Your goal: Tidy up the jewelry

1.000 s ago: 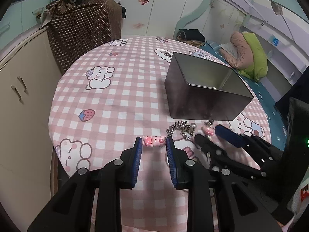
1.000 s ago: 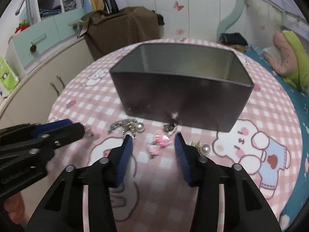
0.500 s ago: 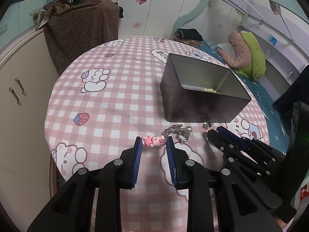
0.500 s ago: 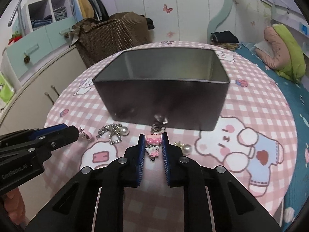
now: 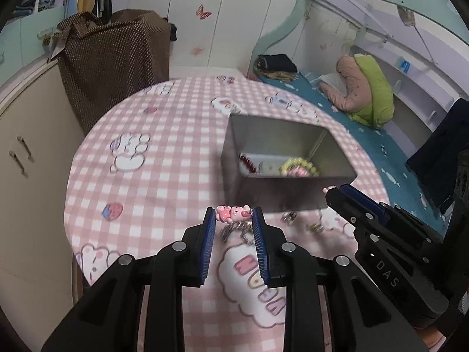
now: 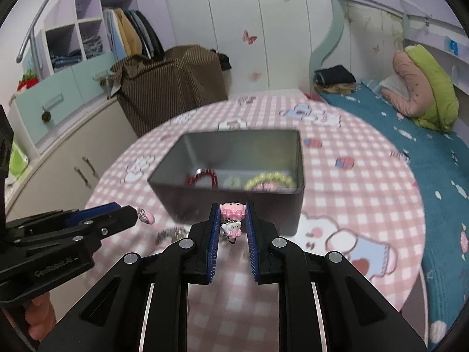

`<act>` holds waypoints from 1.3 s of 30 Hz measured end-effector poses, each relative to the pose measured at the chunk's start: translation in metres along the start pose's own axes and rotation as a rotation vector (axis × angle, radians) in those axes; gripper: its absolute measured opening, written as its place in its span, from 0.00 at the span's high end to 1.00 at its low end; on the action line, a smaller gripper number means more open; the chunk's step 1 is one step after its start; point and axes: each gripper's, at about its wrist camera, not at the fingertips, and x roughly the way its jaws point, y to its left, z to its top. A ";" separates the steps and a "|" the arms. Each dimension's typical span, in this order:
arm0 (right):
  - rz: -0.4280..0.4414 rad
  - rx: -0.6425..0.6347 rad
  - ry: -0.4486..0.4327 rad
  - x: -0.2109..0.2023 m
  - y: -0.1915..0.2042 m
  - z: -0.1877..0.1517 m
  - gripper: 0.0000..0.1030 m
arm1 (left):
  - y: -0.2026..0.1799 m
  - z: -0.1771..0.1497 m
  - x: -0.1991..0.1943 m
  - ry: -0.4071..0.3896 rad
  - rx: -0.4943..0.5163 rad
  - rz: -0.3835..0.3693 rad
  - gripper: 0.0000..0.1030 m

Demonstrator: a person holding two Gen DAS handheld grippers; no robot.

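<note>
Jewelry is being held in both grippers above a round tabletop [image 5: 164,193] covered in a pink checked cloth with cartoon prints. The left gripper [image 5: 234,219] is closed at a narrow gap on a pink bear charm [image 5: 231,213], which is pinched crosswise between the blue pads at the very tips; a silver chain [image 5: 236,230] is seen just below it, blurred. In the right wrist view the left gripper [image 6: 137,214] is seen from the side at the left edge, with the charm's pink end [image 6: 147,218] protruding past its tips.

The right gripper [image 6: 233,211] is clamped at a narrow gap on a second pink charm [image 6: 232,209], and a small white and pink pendant [image 6: 230,228] hangs beneath it between the jaws. In the left wrist view the right gripper [image 5: 332,191] is seen at the right, beside the near corner of the tin.

An open rectangular metal tin [image 6: 228,143] stands on the tabletop just beyond both grippers. Inside it lie a red beaded bracelet [image 6: 203,176] and a yellow-green beaded bracelet [image 6: 271,179]. More loose pieces [image 5: 315,227] remain on the cloth in front of the tin, too blurred to identify.
</note>
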 end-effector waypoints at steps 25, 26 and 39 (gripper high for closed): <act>0.007 -0.010 -0.058 0.027 -0.019 0.062 0.82 | -0.030 0.067 0.029 -0.047 0.068 -0.017 0.77; 0.010 -0.010 -0.057 0.027 -0.019 0.062 0.82 | -0.031 0.067 0.031 -0.043 0.067 -0.015 0.77; -0.087 0.102 -0.106 0.008 -0.048 0.063 0.24 | -0.008 0.066 0.029 -0.037 0.011 0.115 0.45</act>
